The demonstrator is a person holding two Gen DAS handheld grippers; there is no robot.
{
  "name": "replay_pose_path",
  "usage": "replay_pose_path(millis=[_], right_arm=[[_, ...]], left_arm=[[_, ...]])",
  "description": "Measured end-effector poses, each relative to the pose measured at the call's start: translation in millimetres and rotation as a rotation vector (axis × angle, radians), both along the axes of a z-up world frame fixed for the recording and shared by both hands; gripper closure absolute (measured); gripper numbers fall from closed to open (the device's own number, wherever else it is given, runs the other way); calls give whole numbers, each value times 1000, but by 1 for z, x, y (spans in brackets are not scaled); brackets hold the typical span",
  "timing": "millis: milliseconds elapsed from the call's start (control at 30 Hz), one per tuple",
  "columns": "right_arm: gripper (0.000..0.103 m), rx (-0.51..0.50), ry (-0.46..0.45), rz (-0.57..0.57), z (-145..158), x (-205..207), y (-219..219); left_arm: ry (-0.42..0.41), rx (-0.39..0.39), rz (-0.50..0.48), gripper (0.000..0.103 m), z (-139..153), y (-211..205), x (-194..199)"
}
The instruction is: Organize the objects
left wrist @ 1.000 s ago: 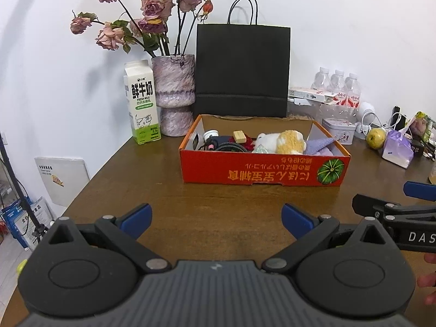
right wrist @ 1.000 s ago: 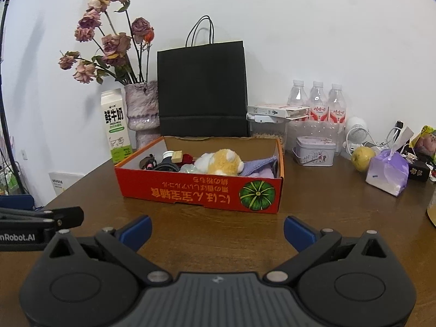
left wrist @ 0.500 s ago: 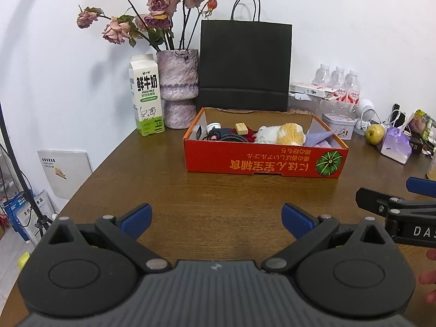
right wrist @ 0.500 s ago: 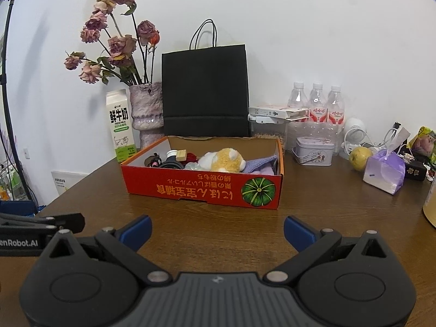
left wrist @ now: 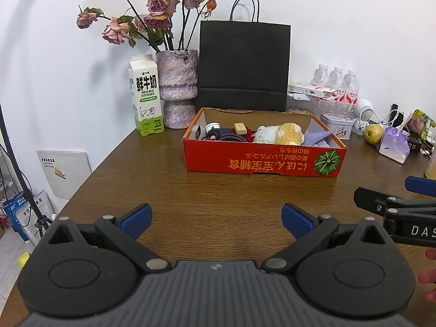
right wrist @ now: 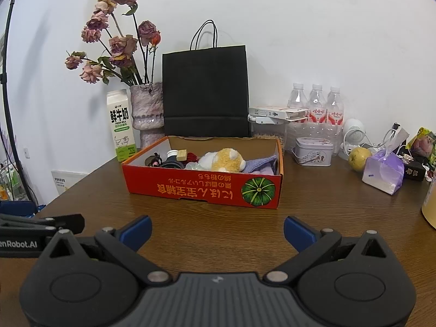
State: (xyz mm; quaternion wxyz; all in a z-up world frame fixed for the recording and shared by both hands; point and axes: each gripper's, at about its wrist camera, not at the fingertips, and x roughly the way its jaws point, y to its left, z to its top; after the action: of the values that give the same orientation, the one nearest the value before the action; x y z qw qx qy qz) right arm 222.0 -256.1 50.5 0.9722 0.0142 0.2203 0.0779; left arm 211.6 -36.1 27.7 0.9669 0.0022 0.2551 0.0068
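An orange cardboard box [left wrist: 261, 162] [right wrist: 201, 188] with a pumpkin print sits mid-table. Inside lie a white-and-yellow plush toy [left wrist: 283, 134] [right wrist: 223, 160], a purple cloth [left wrist: 316, 137] [right wrist: 261, 163], a small wooden block [left wrist: 239, 128] [right wrist: 181, 154], dark cables [left wrist: 226, 137] and a white-capped jar [left wrist: 212, 127]. My left gripper [left wrist: 216, 218] hovers open over bare table well short of the box, nothing between its fingers. My right gripper [right wrist: 217, 231] is likewise open and empty, beside the left one; its side shows in the left wrist view [left wrist: 395, 207].
Behind the box stand a milk carton [left wrist: 146, 95], a vase of dried roses [left wrist: 178, 90] and a black paper bag [left wrist: 244, 65]. At the right are water bottles [right wrist: 316, 106], a small tin [right wrist: 313, 152], a pear [right wrist: 359, 158] and a purple bag [right wrist: 384, 171]. The table edge drops off at left.
Both grippers have drawn back from the box and risen slightly, so the box looks smaller and farther. Both stayed open and empty.
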Motion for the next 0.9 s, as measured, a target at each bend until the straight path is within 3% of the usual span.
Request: replay_pose_path(millis=[900], right_arm=[[0, -2, 2, -2, 0, -1, 2]], left_arm=[[12, -8, -2, 0, -2, 2, 0]])
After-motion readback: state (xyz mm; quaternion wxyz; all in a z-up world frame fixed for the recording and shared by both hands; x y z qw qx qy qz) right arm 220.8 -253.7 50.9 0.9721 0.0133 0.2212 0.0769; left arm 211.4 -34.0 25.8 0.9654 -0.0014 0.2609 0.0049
